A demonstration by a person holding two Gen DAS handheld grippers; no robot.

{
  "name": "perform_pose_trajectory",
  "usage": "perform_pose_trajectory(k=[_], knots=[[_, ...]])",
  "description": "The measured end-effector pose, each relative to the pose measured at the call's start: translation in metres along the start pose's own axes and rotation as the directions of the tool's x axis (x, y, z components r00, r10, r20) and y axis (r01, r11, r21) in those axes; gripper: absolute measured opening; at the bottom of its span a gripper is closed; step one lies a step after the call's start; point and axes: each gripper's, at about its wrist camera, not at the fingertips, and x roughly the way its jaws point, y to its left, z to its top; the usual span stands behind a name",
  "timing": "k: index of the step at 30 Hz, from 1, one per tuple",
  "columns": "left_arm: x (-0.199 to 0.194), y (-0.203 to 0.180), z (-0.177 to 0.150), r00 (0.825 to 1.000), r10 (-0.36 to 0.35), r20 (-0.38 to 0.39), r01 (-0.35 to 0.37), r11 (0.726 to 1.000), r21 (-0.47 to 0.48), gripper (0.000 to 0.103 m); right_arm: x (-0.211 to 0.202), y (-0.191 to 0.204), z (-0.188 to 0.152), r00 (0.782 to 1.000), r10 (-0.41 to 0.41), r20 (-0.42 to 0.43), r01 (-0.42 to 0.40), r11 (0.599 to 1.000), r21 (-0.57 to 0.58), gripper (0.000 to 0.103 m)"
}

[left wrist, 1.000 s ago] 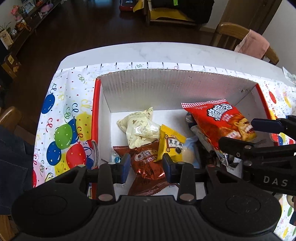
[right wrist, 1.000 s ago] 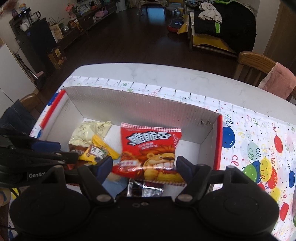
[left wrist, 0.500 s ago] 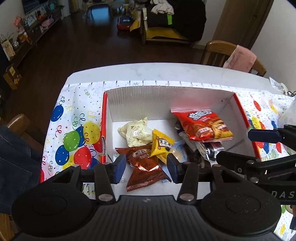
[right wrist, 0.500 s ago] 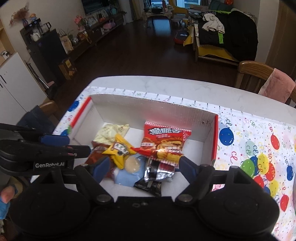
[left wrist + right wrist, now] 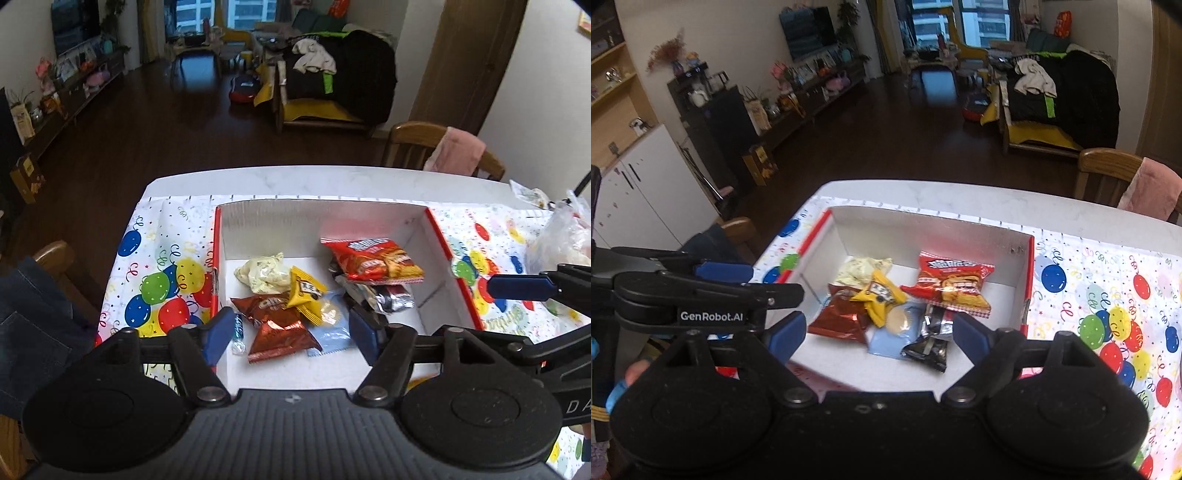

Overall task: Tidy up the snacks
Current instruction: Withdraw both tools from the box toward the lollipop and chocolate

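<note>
A white box with a red rim holds several snack packets. A red chip bag lies on top of a silver-black packet. Beside them lie a cream packet, a yellow packet, a brown Oreo packet and a pale blue packet. My left gripper hovers above the box's near side, jaws opening, nothing between them. My right gripper hovers likewise, jaws opening and empty.
The box sits on a balloon-print tablecloth over a white table. A clear plastic bag lies at the right. Wooden chairs stand around; one carries a pink cloth. A person's denim leg is at left.
Both grippers have risen and drawn back from the box, and their jaws have widened. The red chip bag and the Oreo packet, earlier between the jaws, now lie free in the box.
</note>
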Motion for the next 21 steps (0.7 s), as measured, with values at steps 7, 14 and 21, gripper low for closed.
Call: perform_pose_trajectory(k=[7,14,21], knots=[[-0.024,-0.005,-0.023,0.999,-0.029,0.045,0.028,0.999,0.019,0.073,-0.027,0.007,-0.023,0.998,0.044,0.055,-0.043,0.999,-0.019,0.096],[-0.038,-0.009,-0.053,0.994,-0.064,0.091,0.062,0.998,0.026,0.081,-0.039,0.011,-0.058,0.995,0.045,0.084,-0.039,0.996,-0.075,0.102],[-0.035,-0.009,-0.085,0.994,-0.088,0.059,0.089,0.996,-0.001,0.082,-0.035,0.010,-0.098,0.997,0.040,0.064,-0.035,0.996,-0.083,0.103]])
